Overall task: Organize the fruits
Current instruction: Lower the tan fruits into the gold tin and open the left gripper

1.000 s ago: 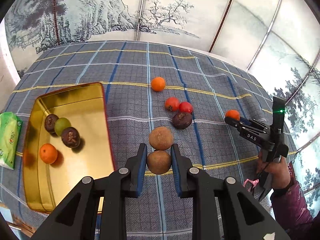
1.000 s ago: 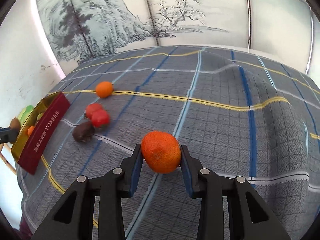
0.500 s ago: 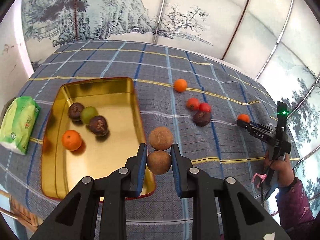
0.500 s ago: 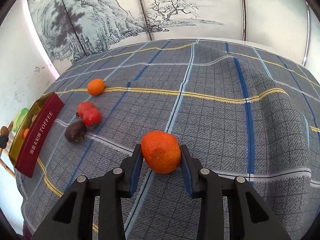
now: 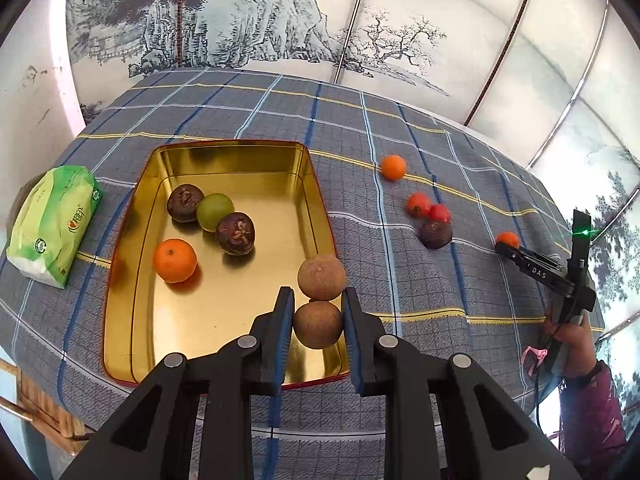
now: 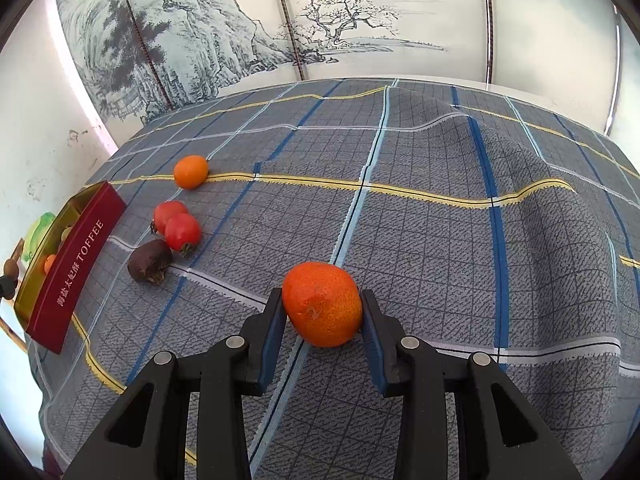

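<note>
Left wrist view: the left gripper (image 5: 318, 320) has its fingers (image 5: 283, 320) clamped on a brown round fruit (image 5: 318, 325), hanging over the near right corner of the gold tin (image 5: 224, 152). A second brown fruit (image 5: 322, 278) sits right above it in the picture, touching it; can't tell whether it's attached or lying at the tin's rim. Inside the tin are two dark purple fruits (image 5: 235, 233), a green fruit (image 5: 215, 211) between them and an orange (image 5: 175, 261). A green tissue pack (image 5: 54, 220) lies left of the tin on the plaid cloth (image 5: 400, 288) covering the counter.

Right wrist view: the right gripper (image 6: 323, 310) has its fingers (image 6: 274, 316) squeezing a tangerine (image 6: 323, 304) just above the cloth. Off to the left lie a dark fruit (image 6: 150, 261), two red fruits (image 6: 176, 226) touching each other, and a small orange (image 6: 191, 172) further back.
</note>
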{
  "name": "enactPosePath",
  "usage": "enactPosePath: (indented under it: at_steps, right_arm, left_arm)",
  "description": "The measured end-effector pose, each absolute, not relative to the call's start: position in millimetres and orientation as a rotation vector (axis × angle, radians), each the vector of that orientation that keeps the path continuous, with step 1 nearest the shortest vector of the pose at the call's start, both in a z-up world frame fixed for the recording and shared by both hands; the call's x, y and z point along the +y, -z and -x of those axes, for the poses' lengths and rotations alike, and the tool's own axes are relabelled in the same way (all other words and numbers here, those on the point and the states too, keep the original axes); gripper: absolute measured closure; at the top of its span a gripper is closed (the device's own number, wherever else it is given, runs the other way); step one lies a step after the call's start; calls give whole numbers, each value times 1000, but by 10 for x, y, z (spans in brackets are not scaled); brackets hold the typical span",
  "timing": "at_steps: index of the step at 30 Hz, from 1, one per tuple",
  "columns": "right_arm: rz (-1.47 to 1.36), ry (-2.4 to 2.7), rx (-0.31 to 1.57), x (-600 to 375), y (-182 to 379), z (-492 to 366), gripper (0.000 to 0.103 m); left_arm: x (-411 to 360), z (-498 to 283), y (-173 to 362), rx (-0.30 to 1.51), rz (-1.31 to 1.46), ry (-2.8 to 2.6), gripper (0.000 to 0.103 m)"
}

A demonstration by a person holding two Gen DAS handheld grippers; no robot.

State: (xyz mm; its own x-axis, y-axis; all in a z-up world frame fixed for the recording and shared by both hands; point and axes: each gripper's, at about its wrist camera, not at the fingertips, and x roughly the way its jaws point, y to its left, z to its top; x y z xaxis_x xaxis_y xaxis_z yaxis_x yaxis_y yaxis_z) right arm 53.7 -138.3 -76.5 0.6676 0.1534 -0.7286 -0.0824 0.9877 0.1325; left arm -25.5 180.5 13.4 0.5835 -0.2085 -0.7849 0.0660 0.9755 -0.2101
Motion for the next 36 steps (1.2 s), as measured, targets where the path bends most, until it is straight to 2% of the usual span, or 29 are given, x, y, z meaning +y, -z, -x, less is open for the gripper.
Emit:
enactPosePath:
  at_steps: [36]
  right_arm:
    - [-86,-129,831,-1366,758,-541,65]
  left_arm:
    - [1997,285,-15,939,194,135,82]
